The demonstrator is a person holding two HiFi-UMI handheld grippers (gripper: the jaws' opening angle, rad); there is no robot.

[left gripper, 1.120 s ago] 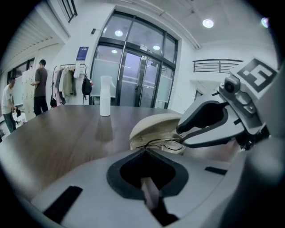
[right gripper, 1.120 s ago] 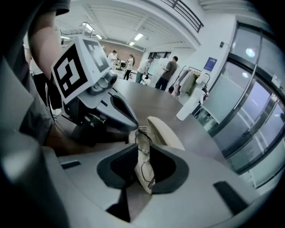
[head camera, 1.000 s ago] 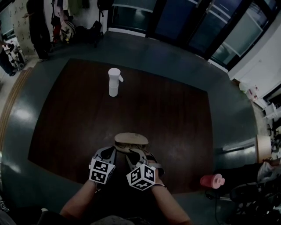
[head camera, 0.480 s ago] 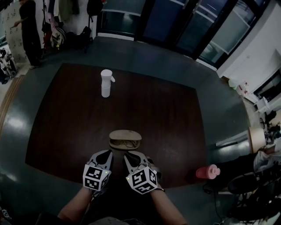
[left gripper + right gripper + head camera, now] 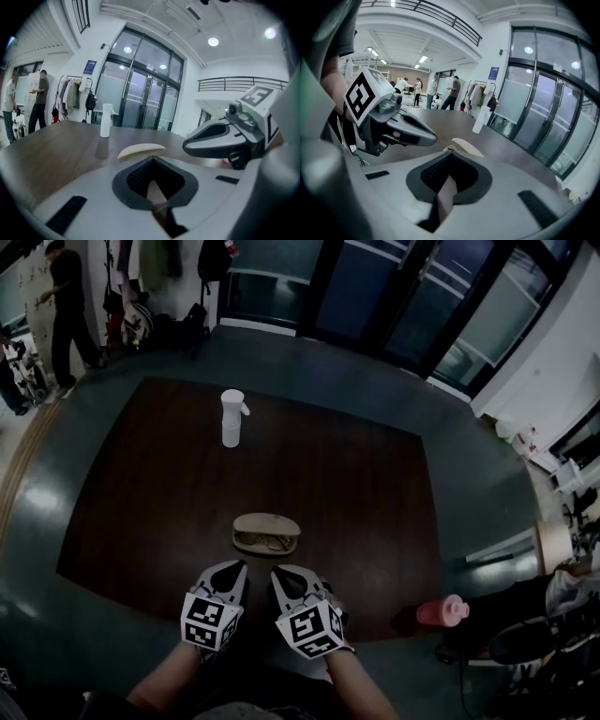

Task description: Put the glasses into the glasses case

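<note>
Left gripper, right gripper now back from glasses case, glasses inside.

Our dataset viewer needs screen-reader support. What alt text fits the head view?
An open glasses case holding the glasses lies on a dark table, with the left gripper and right gripper side by side just short of it. A white spray bottle stands beyond.

White spray bottle on dark table — pink bottle near its corner.
</note>
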